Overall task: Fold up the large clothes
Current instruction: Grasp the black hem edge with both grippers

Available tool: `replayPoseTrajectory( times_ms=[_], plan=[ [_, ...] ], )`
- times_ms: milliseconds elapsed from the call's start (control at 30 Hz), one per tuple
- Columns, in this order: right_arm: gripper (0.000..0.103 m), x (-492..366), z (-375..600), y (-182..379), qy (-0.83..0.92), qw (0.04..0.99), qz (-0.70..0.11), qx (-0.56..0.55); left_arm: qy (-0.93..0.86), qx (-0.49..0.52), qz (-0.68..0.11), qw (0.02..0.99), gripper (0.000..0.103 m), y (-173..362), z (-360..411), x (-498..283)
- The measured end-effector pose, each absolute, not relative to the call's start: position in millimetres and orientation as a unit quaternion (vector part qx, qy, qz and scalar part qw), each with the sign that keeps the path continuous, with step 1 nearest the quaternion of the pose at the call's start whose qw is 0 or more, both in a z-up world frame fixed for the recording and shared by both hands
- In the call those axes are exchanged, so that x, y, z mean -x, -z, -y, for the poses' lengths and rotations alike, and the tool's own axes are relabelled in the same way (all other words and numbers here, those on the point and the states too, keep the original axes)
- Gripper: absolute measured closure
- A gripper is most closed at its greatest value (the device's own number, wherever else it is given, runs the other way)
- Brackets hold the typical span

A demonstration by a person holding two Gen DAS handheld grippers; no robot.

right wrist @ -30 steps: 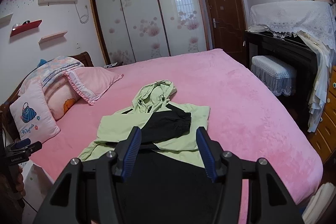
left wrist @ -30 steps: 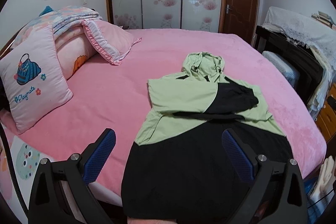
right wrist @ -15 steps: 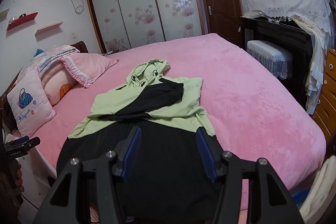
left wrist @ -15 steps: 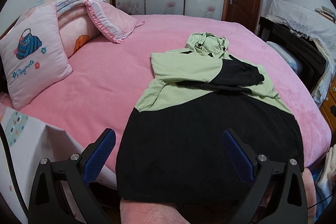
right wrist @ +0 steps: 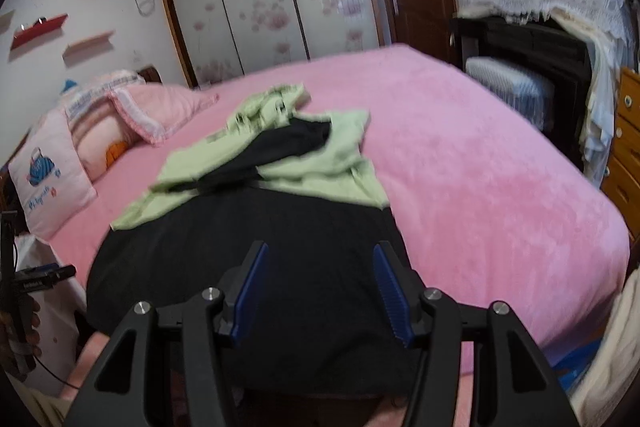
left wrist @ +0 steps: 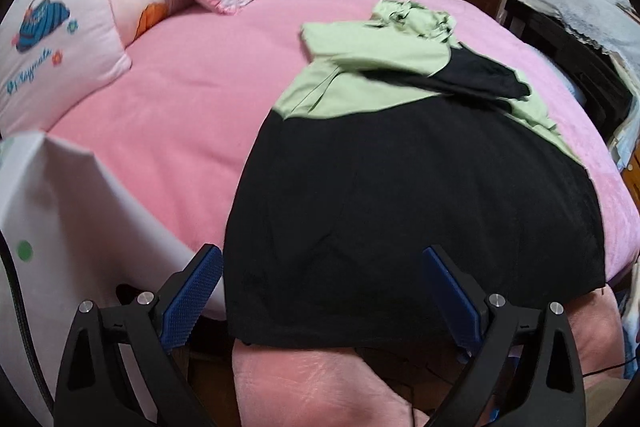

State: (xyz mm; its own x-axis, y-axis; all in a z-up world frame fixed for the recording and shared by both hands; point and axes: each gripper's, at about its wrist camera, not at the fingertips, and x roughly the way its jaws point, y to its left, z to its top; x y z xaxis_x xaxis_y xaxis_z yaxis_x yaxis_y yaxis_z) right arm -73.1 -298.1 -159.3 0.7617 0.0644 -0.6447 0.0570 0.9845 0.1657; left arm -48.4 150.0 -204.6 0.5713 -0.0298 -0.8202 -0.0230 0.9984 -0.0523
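Observation:
A black and light-green hoodie (left wrist: 400,195) lies flat on the pink bed (left wrist: 192,115), hood at the far end, both sleeves folded across the chest, black hem hanging over the near bed edge. It also shows in the right wrist view (right wrist: 256,243). My left gripper (left wrist: 324,291) is open and empty, just above the hem near its left corner. My right gripper (right wrist: 318,291) is open and empty, over the black hem part.
Pink pillows (left wrist: 52,47) and folded quilts are stacked at the bed's left head end. A black piano with a lace cover (right wrist: 532,39) and a wooden dresser (right wrist: 628,147) stand right of the bed. A white sheet (left wrist: 60,227) hangs at the near left.
Both grippers have dropped lower and closer to the hoodie's hem at the near bed edge. Both stay open. The hoodie has not moved.

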Motion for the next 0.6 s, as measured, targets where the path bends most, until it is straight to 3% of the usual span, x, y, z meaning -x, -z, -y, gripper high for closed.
replayPoseTrajectory(
  times_ms=[333, 600],
  plan=[
    [0.048, 68, 330, 224, 0.038, 0.882, -0.465, -0.069, 0.016, 0.074, -0.494, 0.866, 0.004, 253, -188, 33],
    [0.049, 65, 357, 256, 0.024, 0.847, -0.512, -0.145, 0.049, 0.097, -0.526, 0.844, 0.004, 281, -201, 25]
  ],
)
